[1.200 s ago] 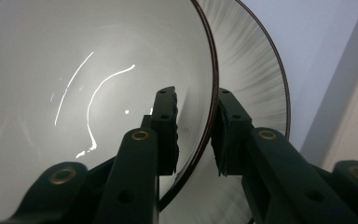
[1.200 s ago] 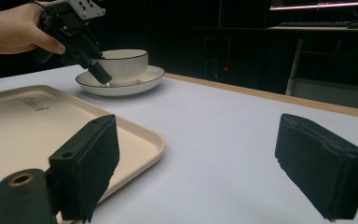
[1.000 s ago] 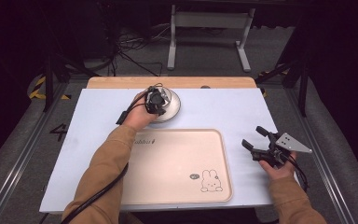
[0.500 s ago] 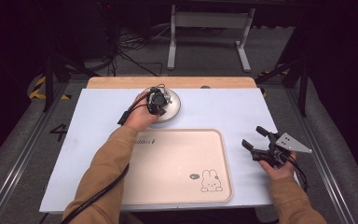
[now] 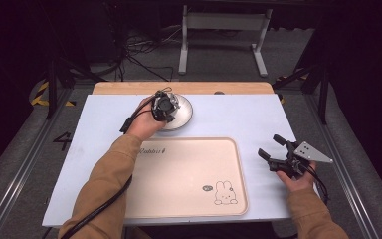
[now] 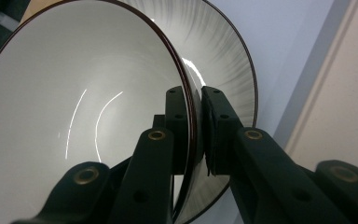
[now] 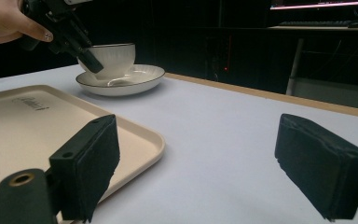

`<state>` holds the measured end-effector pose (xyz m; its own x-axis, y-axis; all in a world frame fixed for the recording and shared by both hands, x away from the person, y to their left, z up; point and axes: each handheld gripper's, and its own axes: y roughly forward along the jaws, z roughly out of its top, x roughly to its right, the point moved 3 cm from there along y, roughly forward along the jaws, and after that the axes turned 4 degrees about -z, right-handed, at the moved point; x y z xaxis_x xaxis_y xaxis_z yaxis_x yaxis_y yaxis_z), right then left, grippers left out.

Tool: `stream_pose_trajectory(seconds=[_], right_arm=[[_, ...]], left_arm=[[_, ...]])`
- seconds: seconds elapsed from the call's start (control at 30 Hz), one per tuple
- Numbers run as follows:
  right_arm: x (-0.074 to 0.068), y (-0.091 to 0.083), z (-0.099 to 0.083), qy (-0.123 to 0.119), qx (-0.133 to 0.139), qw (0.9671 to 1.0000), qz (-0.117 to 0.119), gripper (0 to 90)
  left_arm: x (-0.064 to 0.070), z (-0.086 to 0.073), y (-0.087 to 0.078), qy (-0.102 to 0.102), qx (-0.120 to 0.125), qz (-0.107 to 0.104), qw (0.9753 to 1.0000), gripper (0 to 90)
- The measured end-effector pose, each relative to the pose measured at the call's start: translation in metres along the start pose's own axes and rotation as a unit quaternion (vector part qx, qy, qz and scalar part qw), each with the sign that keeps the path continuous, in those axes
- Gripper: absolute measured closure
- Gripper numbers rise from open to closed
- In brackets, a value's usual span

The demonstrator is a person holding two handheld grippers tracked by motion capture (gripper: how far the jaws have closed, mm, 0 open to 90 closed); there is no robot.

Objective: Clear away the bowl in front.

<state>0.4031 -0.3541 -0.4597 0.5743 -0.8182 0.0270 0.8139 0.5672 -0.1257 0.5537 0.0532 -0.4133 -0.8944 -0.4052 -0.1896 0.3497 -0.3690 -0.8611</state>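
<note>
A white cup (image 7: 116, 55) with a dark rim stands in a white saucer (image 7: 135, 79) at the back of the table. My left gripper (image 6: 193, 100) is shut on the cup's rim (image 6: 74, 116), one jaw inside and one outside, with the ribbed saucer (image 6: 228, 60) beneath. In the high view the left gripper (image 5: 164, 107) covers most of the cup over the saucer (image 5: 183, 118). Whether the cup's foot touches the saucer, I cannot tell. My right gripper (image 5: 269, 145) rests low at the right of the table, open, nothing between its jaws (image 7: 214, 158).
A beige tray (image 5: 189, 174) with a rabbit drawing lies in the middle front of the pale blue table top (image 5: 238, 114), between both hands. Its corner (image 7: 140, 140) is just left of my right gripper. A wooden strip (image 5: 179, 87) edges the far side.
</note>
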Motion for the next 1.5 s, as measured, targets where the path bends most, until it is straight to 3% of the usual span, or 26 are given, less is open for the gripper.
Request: stream_pose_trajectory(seconds=[0.13,0.77,1.23,1.5], right_arm=[[0.0,0.0,0.0,-0.003,0.0,1.0,-0.001,14.6],[0.0,0.001,0.0,-0.001,-0.003,1.0,0.005,15.1],[0.0,0.001,0.0,-0.001,-0.007,0.9999,0.008,14.5],[0.0,0.002,0.0,0.0,-0.007,0.9999,0.009,14.2]], left_arm=[[0.002,-0.002,-0.007,-0.005,0.0,-0.011,0.9999,81.6],[0.028,0.001,-0.048,0.022,0.009,-0.006,0.9997,81.9],[0.056,-0.006,-0.073,0.036,0.017,-0.019,0.999,81.9],[0.077,-0.005,-0.091,0.06,0.025,-0.026,0.9975,81.9]])
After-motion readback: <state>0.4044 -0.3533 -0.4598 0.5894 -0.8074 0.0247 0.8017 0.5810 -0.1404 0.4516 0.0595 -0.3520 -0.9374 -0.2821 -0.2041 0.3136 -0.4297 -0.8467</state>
